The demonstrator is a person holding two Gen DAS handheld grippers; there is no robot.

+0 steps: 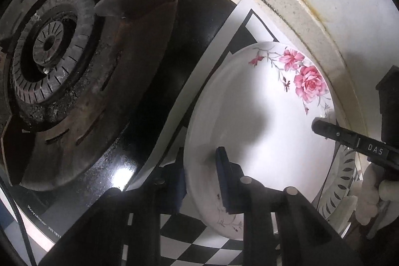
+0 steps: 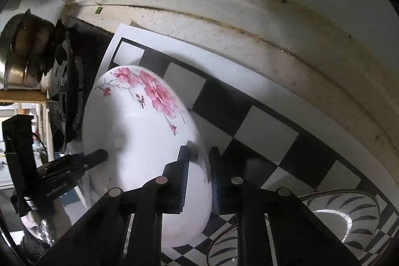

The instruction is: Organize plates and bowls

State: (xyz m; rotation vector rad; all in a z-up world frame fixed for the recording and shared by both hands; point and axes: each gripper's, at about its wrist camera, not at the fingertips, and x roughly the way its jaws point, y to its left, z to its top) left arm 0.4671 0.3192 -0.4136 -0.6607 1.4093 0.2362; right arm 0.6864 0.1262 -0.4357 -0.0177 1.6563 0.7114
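A white plate with pink roses (image 1: pixel 259 121) is held up off the checkered mat, tilted. My left gripper (image 1: pixel 199 166) is shut on its near rim, one finger over the face, the other behind. My right gripper (image 2: pixel 198 166) is shut on the opposite rim of the same plate (image 2: pixel 139 131); it shows in the left wrist view (image 1: pixel 324 127) at the plate's right edge. The left gripper shows at the plate's left edge in the right wrist view (image 2: pixel 99 156). A bowl with dark leaf pattern (image 2: pixel 349 216) sits on the mat at lower right, also visible in the left wrist view (image 1: pixel 341 178).
A dirty gas burner (image 1: pixel 62 61) on a black stove top lies left of the plate. The black-and-white checkered mat (image 2: pixel 261 116) covers the counter. A stained counter back edge (image 2: pixel 249 16) and wall run behind. A metal pot (image 2: pixel 22 51) stands at far left.
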